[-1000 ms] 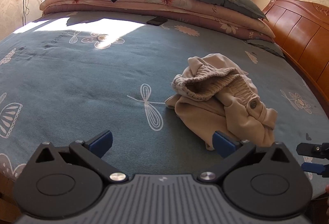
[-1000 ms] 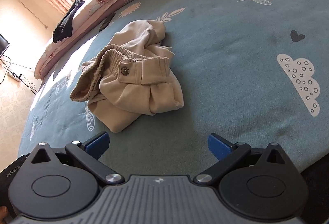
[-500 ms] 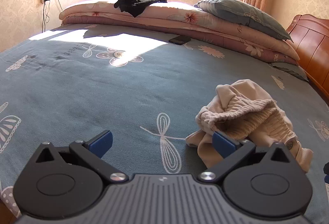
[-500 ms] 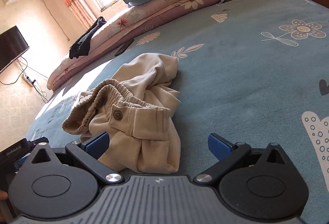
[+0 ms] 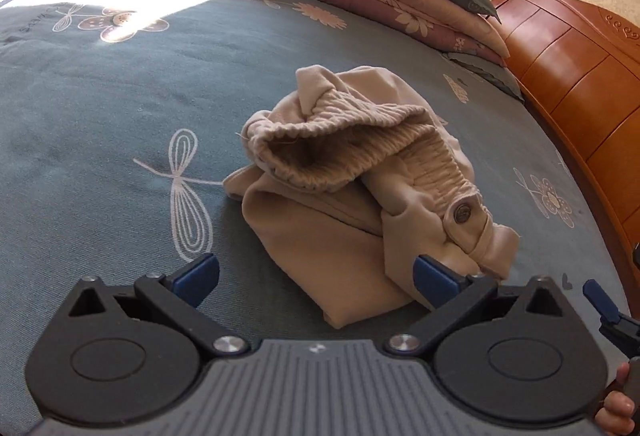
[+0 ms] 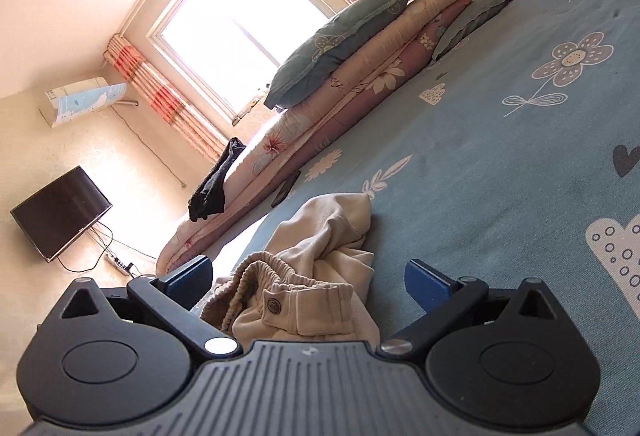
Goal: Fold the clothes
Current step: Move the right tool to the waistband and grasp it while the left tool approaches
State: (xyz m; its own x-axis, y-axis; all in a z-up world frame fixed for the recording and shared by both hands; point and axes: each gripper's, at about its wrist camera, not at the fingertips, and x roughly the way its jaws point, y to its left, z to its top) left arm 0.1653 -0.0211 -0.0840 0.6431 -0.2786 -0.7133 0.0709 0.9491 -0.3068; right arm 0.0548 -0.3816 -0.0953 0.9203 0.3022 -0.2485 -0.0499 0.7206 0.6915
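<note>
Since half a second ago the left gripper (image 5: pixel 316 274) has dropped and closed in on the crumpled beige trousers (image 5: pixel 360 192), which now fill much more of its view, while the right gripper (image 6: pixel 308 278) has tipped upward and rolled, so the window (image 6: pixel 236 24) and the wall-mounted television (image 6: pixel 60 212) come into sight. The trousers lie bunched in the middle of the blue patterned bedspread (image 5: pixel 100 108), the open elastic waistband (image 5: pixel 332 152) gaping toward the left and the buttoned tab (image 5: pixel 460 214) on the right; the heap has no clear long axis. Both grippers have their blue-tipped fingers spread wide with nothing between them. The left gripper's right finger (image 5: pixel 434 276) sits at the near edge of the cloth; whether it touches, I cannot tell. The right gripper hangs just over the near end of the heap, the button (image 6: pixel 273 304) between its fingers.
</note>
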